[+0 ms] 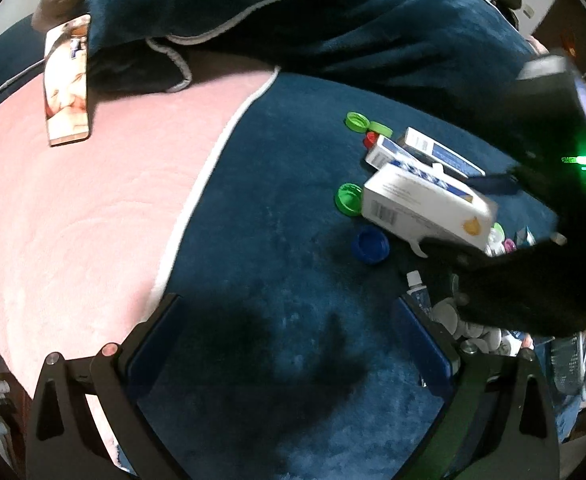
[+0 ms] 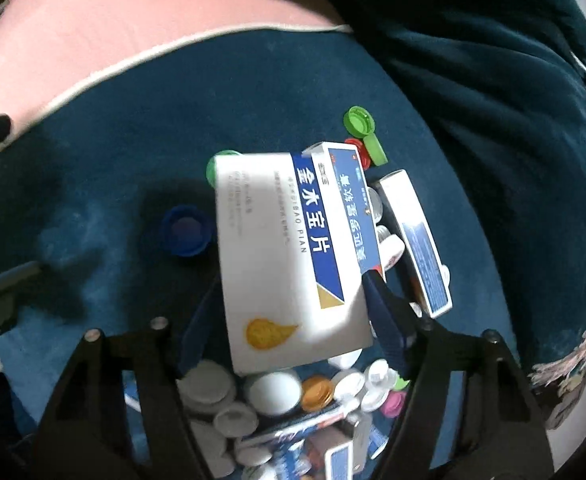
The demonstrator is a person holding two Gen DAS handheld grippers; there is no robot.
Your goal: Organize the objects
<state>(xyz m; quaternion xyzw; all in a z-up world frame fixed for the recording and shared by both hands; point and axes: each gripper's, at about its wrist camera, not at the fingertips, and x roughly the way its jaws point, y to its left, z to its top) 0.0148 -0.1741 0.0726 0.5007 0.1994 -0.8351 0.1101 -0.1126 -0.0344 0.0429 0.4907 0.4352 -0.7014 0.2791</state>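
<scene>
My right gripper (image 2: 289,280) is shut on a white and blue medicine box (image 2: 289,256) and holds it above the dark blue blanket (image 2: 133,128); the box also shows in the left wrist view (image 1: 425,204). Two more blue and white boxes (image 2: 421,248) lie beyond it, also in the left wrist view (image 1: 421,152). A blue cap (image 2: 185,232) lies left of the held box. Green caps (image 2: 359,122) and a red cap (image 2: 355,148) lie farther off. My left gripper (image 1: 289,340) is open and empty over bare blanket.
A heap of white, orange and pink caps (image 2: 277,396) and small boxes lies near my right gripper. A pink blanket (image 1: 73,220) covers the left side. A photo card (image 1: 67,80) lies on it. A dark blue folded cloth (image 1: 293,12) lies at the back.
</scene>
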